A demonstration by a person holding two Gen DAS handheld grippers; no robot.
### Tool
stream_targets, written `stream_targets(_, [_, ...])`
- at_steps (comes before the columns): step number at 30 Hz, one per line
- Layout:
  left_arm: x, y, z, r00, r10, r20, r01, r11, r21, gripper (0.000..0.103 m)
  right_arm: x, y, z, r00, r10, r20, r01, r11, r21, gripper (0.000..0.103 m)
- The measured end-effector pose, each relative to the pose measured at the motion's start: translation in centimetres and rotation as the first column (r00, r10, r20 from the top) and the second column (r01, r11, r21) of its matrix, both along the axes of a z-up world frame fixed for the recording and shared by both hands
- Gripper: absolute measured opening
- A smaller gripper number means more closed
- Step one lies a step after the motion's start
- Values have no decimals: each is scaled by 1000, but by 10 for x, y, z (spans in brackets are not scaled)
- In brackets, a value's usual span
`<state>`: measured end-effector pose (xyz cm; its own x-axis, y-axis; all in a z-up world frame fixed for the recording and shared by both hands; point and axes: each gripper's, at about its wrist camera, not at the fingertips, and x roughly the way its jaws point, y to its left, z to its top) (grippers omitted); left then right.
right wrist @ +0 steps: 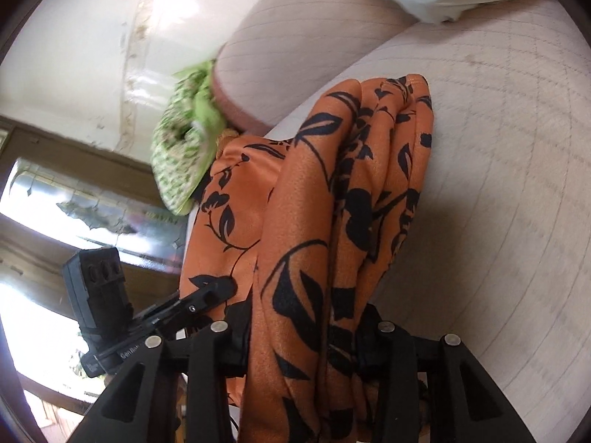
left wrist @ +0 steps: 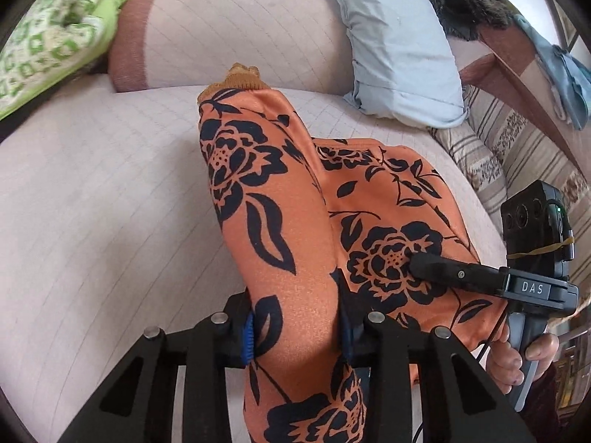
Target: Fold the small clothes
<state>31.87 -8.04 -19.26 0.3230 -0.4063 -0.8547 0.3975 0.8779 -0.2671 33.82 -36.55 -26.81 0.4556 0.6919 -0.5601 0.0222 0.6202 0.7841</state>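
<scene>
An orange garment with a black flower print (left wrist: 280,199) lies on the pale quilted sofa seat (left wrist: 92,192). My left gripper (left wrist: 295,336) is shut on one bunched part of it, which rises from between the jaws. My right gripper (right wrist: 303,336) is shut on another bunched part of the same garment (right wrist: 332,192). The right gripper also shows in the left wrist view (left wrist: 417,264), pressed into the cloth from the right. The left gripper shows in the right wrist view (right wrist: 218,291) at the cloth's left edge.
A green and white patterned cloth (left wrist: 48,40) lies at the seat's far left, by a pink bolster cushion (left wrist: 229,29). A light blue pillow (left wrist: 399,44) leans at the back right. A striped cushion (left wrist: 517,155) and a wooden armrest (left wrist: 517,74) are to the right.
</scene>
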Motion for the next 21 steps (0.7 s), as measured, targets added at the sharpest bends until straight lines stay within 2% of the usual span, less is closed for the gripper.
stream_targets(4, [-40, 21, 7, 1000, 12, 18, -13, 999, 43, 36, -32, 22, 1, 1000, 30, 4, -30, 999, 28, 41])
stream_targets(11, [-100, 62, 1, 999, 50, -17, -50, 999, -14, 36, -100, 61, -1, 999, 21, 46, -23, 999, 31, 41])
stream_targets(16, [-130, 72, -11, 998, 52, -33, -53, 998, -44, 36, -143, 69, -3, 997, -22, 70, 22, 1000, 10, 41])
stream_targets(20, [-142, 74, -28, 996, 70, -55, -71, 997, -24, 37, -154, 80, -12, 998, -34, 53, 35, 999, -19, 41])
stream_targets(21, [-144, 75, -39, 994, 87, -70, -87, 996, 6, 38, -156, 84, -16, 999, -31, 39, 32, 999, -32, 41])
